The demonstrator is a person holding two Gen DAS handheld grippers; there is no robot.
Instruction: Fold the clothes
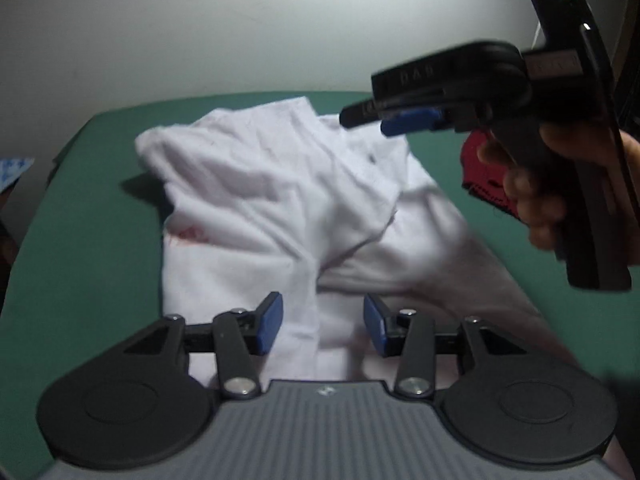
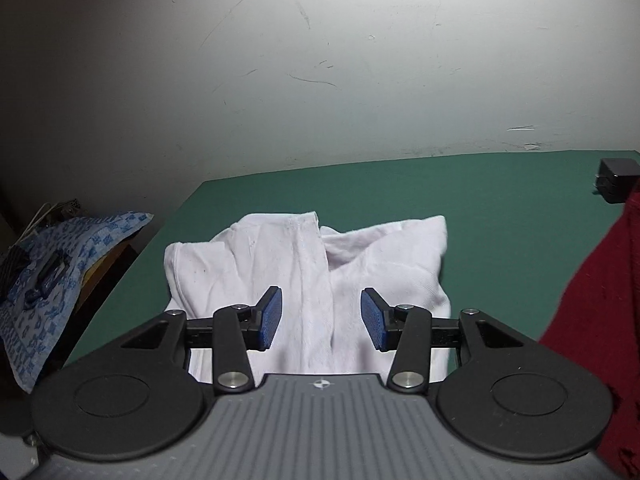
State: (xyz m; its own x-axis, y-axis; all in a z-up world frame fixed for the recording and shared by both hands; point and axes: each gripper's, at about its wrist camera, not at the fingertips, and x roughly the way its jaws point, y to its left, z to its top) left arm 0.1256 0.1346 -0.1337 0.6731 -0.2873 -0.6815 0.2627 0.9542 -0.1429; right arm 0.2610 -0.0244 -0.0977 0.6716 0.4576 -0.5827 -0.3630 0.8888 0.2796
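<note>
1. white shirt (image 2: 304, 276) lies bunched on the green table (image 2: 500, 220), partly folded, creases running up its middle, one flap lapped over another.
2. left gripper (image 1: 323, 325) hovers low over the near part of the shirt, blue pads (image 1: 270, 322) parted, nothing pinched between them; cloth shows in the gap below, and the picture is too blurred to tell whether it touches.
3. right gripper (image 2: 321, 318) is over the near edge of the shirt too, blue pads (image 2: 269, 317) spread apart, empty, fabric visible beneath them.
4. from the left camera, the right gripper (image 1: 384, 120) pokes in from the right above the far side of the shirt, a hand (image 1: 560, 200) wrapped on its black handle.
5. red cloth (image 2: 592, 300) hangs along the right edge, close to the shirt's right side but apart from it.
6. small black box (image 2: 616, 180) sits at the far right of the table, just behind the red cloth.
7. off the table's left edge, a blue patterned cloth (image 2: 60, 272) drapes over a side surface with dark bits on it.
8. pale scuffed wall (image 2: 320, 60) behind the table.
</note>
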